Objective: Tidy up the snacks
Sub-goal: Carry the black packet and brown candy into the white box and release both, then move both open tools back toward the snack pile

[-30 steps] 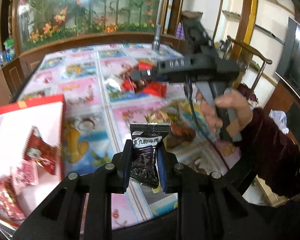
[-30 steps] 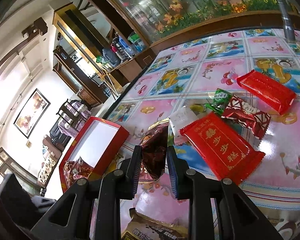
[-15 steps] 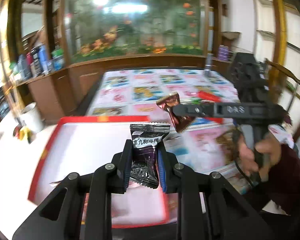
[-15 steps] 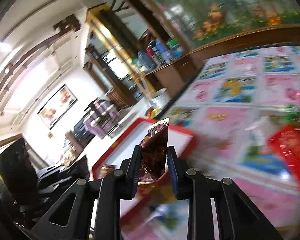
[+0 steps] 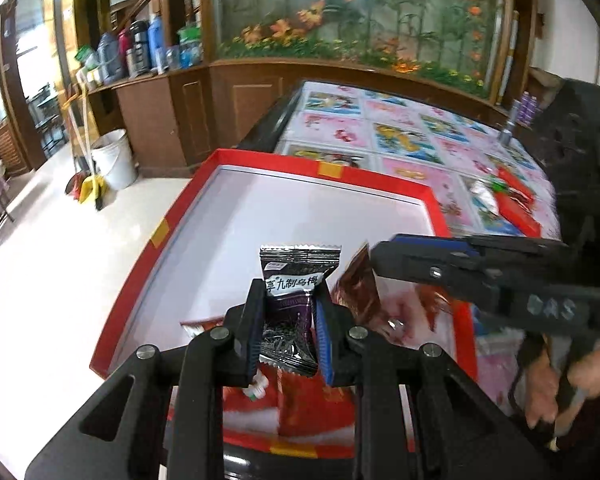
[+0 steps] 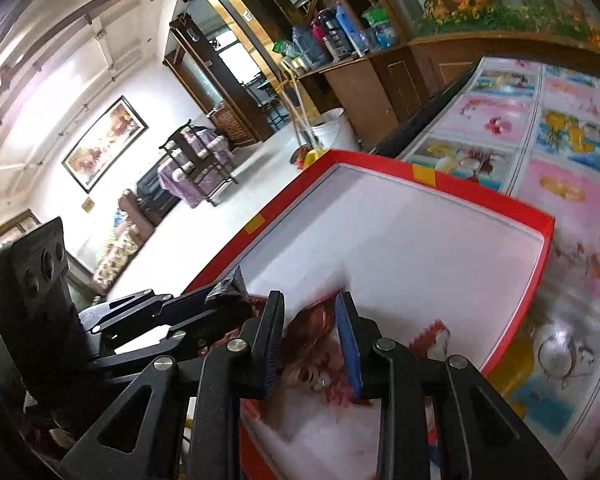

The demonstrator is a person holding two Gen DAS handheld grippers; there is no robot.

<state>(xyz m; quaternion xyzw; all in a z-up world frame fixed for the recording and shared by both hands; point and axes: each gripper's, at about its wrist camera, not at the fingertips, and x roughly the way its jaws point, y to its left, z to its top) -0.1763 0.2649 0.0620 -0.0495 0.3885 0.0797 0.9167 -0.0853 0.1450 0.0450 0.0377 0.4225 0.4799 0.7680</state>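
Observation:
My left gripper (image 5: 286, 326) is shut on a black plum-candy packet (image 5: 290, 300) and holds it upright over the near end of a red box with a white floor (image 5: 312, 216). My right gripper (image 6: 310, 338) reaches in from the right over the same box (image 6: 420, 248). Its jaws stand wider than the brown shiny snack (image 6: 310, 334), which is blurred between them, apparently falling free. That brown snack (image 5: 356, 284) shows beside my left gripper. Red snack packets (image 5: 300, 404) lie in the box's near end.
The table has a pink and blue picture cloth (image 5: 412, 136). Red and green snack packets (image 5: 508, 196) lie on it beyond the box. A white bucket (image 5: 112, 156) stands on the floor left of the table. A wooden cabinet (image 5: 228, 92) lies behind.
Both grippers swung left from the snack pile to above the red box. The right gripper's jaws opened and the brown snack is dropping. The left still grips the black packet.

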